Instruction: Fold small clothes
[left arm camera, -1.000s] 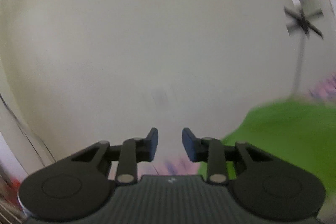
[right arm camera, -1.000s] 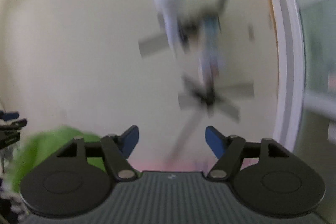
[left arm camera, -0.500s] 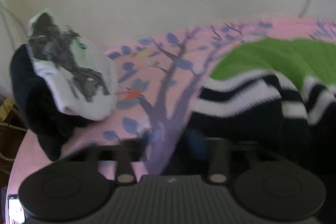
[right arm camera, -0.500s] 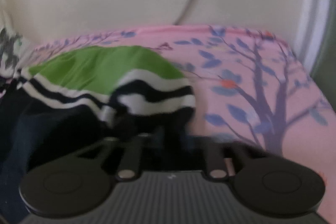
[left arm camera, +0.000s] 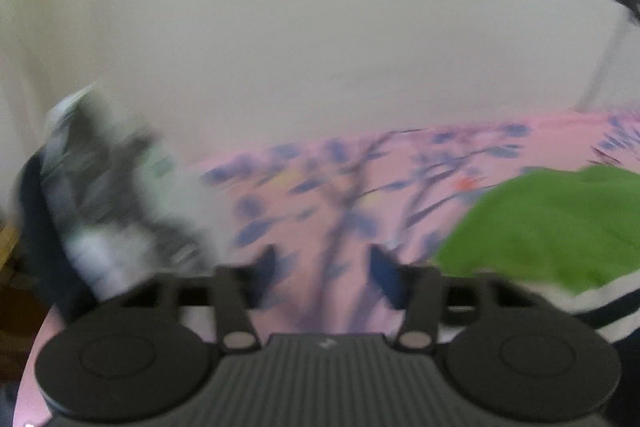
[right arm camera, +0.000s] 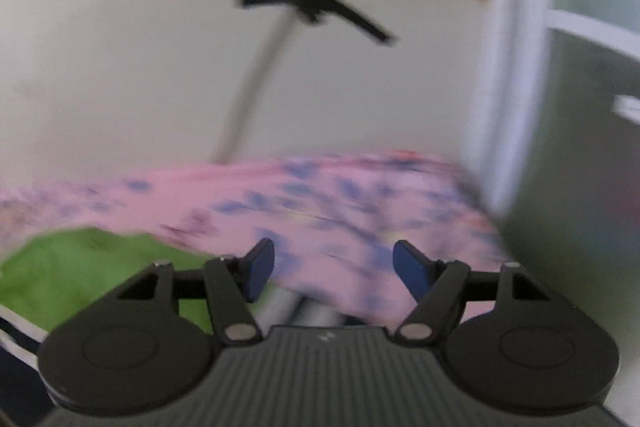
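Both the left gripper (left arm camera: 320, 269) and right gripper (right arm camera: 334, 269) are being opened, nothing held. The soft green striped jumper (left arm camera: 560, 227), at three o'clock on the pink flowery sheet (left arm camera: 340, 195), should be pinched by its edges.

A pink floral bed (left arm camera: 500, 143) bears a green striped garment (left arm camera: 560, 227).

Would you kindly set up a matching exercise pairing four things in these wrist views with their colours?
Things:
1. Garment lying on the bed
2. Bedsheet
3. Folded clothes at the left edge of the left wrist view
4. Pads of the right gripper

Colours:
A. Pink with a purple branch print
B. Blue
C. Green with black and white stripes
D. White with a dark grey print

Pairs: 1-C, 2-A, 3-D, 4-B
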Motion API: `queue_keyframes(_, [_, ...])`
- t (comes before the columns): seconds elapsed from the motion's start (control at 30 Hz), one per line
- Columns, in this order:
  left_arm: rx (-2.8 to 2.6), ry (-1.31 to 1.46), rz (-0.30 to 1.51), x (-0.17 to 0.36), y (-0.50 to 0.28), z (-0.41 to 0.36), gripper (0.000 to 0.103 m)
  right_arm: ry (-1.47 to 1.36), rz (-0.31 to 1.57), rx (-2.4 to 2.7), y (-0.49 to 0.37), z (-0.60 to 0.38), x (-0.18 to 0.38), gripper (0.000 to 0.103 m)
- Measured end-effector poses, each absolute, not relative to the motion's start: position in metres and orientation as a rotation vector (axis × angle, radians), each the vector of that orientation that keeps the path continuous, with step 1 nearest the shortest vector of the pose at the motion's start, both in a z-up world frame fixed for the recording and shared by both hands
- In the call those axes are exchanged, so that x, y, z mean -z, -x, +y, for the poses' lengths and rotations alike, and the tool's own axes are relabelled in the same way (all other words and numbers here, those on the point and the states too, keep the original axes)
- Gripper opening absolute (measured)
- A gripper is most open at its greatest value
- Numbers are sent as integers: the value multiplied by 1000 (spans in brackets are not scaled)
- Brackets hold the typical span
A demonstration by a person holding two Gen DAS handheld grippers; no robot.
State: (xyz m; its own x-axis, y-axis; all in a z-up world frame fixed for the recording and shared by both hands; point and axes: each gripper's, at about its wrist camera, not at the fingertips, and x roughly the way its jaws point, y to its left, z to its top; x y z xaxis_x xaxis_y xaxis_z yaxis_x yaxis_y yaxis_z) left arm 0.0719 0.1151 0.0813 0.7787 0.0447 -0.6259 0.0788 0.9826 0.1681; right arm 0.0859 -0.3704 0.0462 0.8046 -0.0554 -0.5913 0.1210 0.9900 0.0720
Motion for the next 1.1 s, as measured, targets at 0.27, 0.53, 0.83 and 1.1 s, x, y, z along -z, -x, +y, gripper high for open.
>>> queue_keyframes(0.27, [163, -388, 760, -41, -124, 14, 79, -151, 827, -128, -193, -290, 25, 78])
queue_keyframes(0.53, [106, -580, 690, -26, -110, -9, 6, 115, 719, -124, -188, -218, 20, 1])
queue_keyframes(0.83, [-59, -468, 777, -50, -159, 8, 21, 70, 666, 67, -251, -205, 0, 48])
queue_keyframes(1.1, [10, -223, 716, -112, -30, 133, 22, 97, 615, -279, -140, -163, -16, 42])
